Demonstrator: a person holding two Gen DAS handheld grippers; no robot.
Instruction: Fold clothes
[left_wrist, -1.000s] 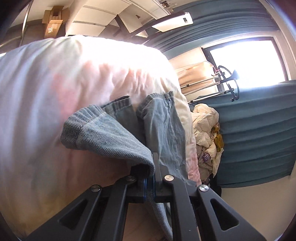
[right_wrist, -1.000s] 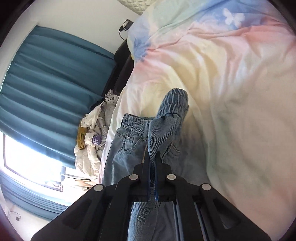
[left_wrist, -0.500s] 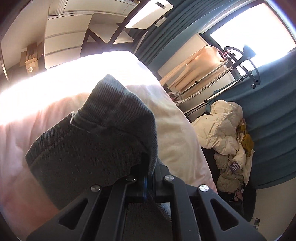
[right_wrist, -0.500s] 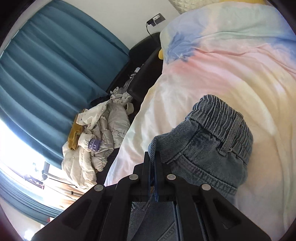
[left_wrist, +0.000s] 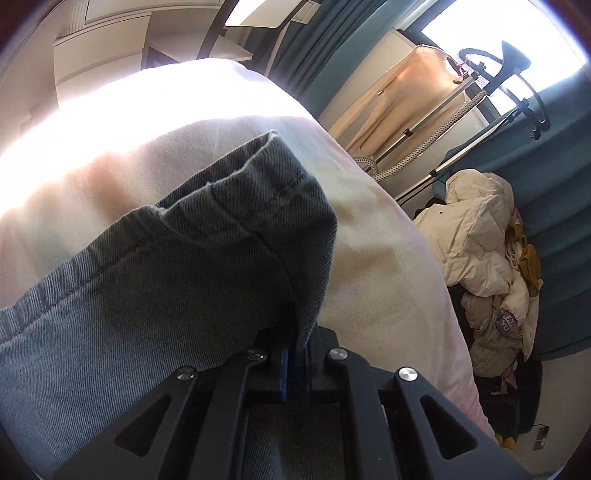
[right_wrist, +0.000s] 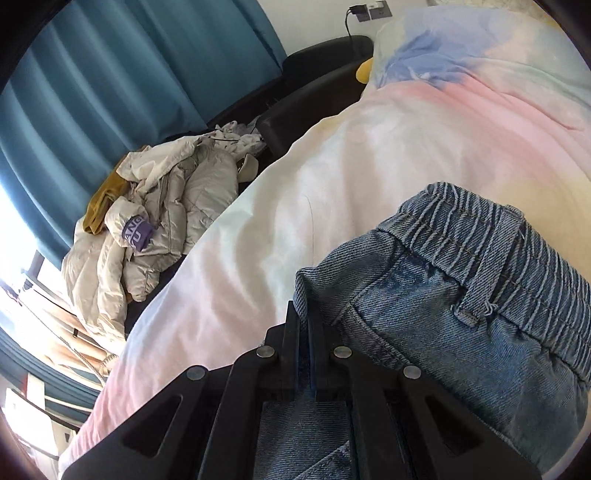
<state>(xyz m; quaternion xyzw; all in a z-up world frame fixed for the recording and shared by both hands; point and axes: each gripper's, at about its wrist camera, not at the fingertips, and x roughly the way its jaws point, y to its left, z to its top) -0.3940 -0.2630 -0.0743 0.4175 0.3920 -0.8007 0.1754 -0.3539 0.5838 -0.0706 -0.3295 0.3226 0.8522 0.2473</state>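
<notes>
Over bed, left wrist view: left gripper (left_wrist: 295, 332) pinches jeans (left_wrist: 155, 288) at hemmed leg end, jaws pressed together on denim fold. Denim drapes left over pale duvet (left_wrist: 384, 266). Cream jacket (left_wrist: 480, 251) heaped right, by teal curtain (left_wrist: 569, 206).

Right wrist view: right gripper (right_wrist: 304, 325) clamps jeans (right_wrist: 461, 314) near elastic waistband (right_wrist: 491, 236), jaws closed on cloth. Jeans rest on pastel duvet (right_wrist: 369, 184). Jacket (right_wrist: 155, 229) heaped left.

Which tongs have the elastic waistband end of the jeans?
The right tongs: the jeans there show the ribbed elastic waistband and a belt loop. The left tongs pinch a plain stitched hem with no ribbing.
</notes>
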